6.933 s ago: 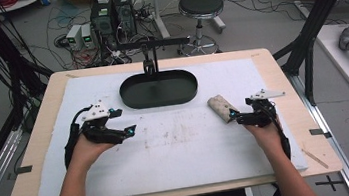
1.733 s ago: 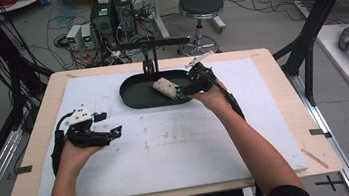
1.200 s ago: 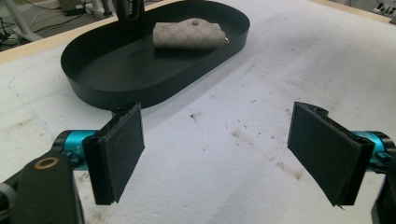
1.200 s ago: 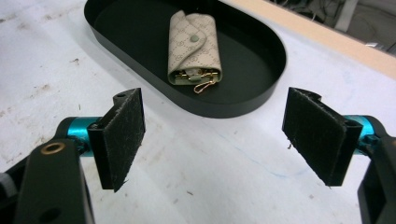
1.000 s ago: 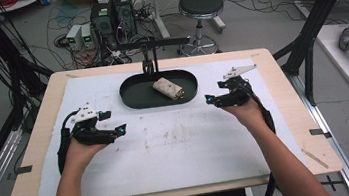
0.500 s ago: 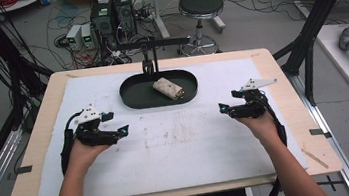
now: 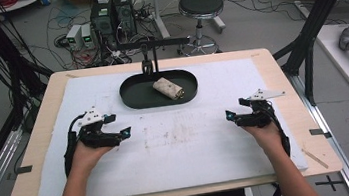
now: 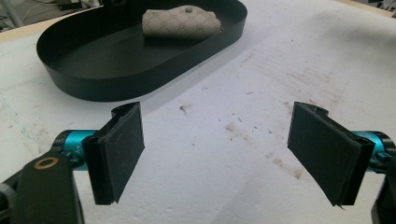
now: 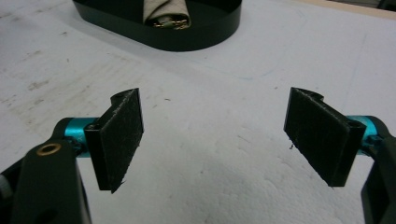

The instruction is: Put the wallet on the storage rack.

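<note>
A beige patterned pouch (image 7: 168, 89) lies inside the black oval tray (image 7: 134, 97) at the back middle of the white mat. The pouch (image 8: 181, 22) also shows in the left gripper view, and its zipper end (image 9: 167, 14) in the right gripper view. My left gripper (image 7: 122, 133) rests over the mat at the left, open, with nothing between its pads (image 8: 119, 150). My right gripper (image 7: 230, 116) hovers over the mat at the right, open and holding nothing, well clear of the tray (image 9: 196, 35).
A black stand with a clamp (image 7: 147, 56) rises behind the tray. The white mat (image 7: 183, 142) shows brown stains in its middle. The wooden table edge (image 7: 312, 131) runs close to my right hand. Cables, equipment and a stool (image 7: 200, 9) are on the floor beyond.
The right gripper carried the pouch into the tray, let it go, and drew back to the right side of the mat. The left gripper barely shifted.
</note>
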The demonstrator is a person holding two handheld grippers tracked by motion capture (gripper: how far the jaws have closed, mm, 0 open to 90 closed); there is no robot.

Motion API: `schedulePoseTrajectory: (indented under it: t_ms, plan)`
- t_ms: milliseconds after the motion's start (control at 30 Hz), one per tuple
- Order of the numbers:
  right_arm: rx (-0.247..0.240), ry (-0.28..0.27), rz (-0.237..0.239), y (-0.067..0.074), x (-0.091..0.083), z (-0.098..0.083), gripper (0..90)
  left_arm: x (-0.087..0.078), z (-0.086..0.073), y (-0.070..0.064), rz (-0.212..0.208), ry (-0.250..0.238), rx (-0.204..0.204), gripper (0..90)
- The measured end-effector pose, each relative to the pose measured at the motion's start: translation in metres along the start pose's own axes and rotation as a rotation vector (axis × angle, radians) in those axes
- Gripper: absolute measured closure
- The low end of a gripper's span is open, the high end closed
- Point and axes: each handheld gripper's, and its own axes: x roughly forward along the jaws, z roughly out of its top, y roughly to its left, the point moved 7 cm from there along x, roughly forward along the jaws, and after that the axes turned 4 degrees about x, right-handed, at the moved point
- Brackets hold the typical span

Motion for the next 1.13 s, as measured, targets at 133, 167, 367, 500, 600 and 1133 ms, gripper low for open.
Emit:
schedulePoseTrajectory:
  t_ms: [133, 167, 367, 500, 600, 1133]
  plan:
    - [0.018, -0.013, -0.007, -0.0041, -0.0029, -0.0004, 19.9, 0.0015, 0.0003, 0.0001, 0.002, -0.001, 0.003, 18.5]
    - [0.018, -0.017, -0.007, -0.0046, -0.0031, -0.0001, 19.9, 0.0021, -0.0001, 0.0003, 0.001, 0.002, 0.005, 18.5]
    - [0.015, -0.006, -0.009, -0.0046, -0.0019, -0.0013, 19.9, 0.0023, -0.0013, 0.0007, -0.005, 0.004, -0.001, 18.5]
    - [0.006, -0.005, -0.011, -0.0024, -0.0019, -0.0012, 19.9, 0.0021, -0.0016, -0.0005, -0.007, 0.006, 0.004, 18.5]
    - [0.008, -0.002, -0.011, -0.0025, -0.0019, -0.0014, 19.9, 0.0021, -0.0011, -0.0008, -0.007, 0.002, 0.002, 18.5]
    - [0.006, 0.020, -0.005, -0.0028, 0.0043, -0.0045, 19.9, 0.0044, -0.0032, -0.0002, -0.005, 0.017, -0.003, 18.5]
